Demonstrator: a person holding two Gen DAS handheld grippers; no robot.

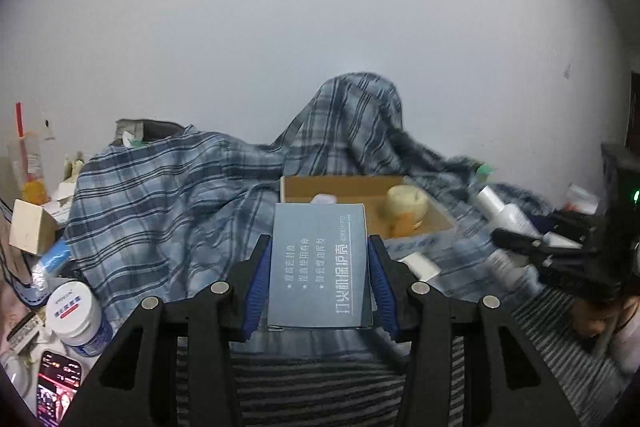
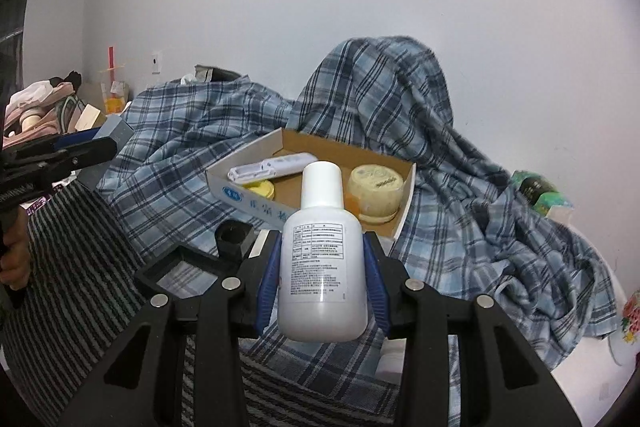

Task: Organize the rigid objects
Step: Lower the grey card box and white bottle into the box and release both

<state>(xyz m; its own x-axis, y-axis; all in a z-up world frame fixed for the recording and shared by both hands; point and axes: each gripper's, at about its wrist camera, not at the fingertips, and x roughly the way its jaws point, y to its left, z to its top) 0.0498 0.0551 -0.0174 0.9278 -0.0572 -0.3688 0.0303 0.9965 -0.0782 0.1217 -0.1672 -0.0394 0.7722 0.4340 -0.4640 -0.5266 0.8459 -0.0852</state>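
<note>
My left gripper (image 1: 319, 243) is shut on a flat blue-grey box (image 1: 318, 267) with white print, held up in front of an open cardboard tray (image 1: 340, 183). A cream jar (image 1: 406, 209) sits in that tray. In the right wrist view my right gripper (image 2: 323, 243) is shut on a white plastic bottle (image 2: 324, 267), cap pointing away, just short of the same tray (image 2: 320, 147). The tray holds a white remote-like item (image 2: 272, 165), a yellow lid (image 2: 260, 189) and the cream jar (image 2: 374, 193). The left gripper (image 2: 80, 147) with its box (image 2: 116, 131) shows at the left edge.
A blue plaid cloth (image 1: 168, 195) is draped over the surface and a hump behind the tray. More white bottles (image 1: 504, 211) lie at the right. At the left are a white pill jar (image 1: 74, 311), a lit phone (image 1: 58, 383) and a wooden block (image 1: 30, 231). A black frame (image 2: 188, 269) lies near the right gripper.
</note>
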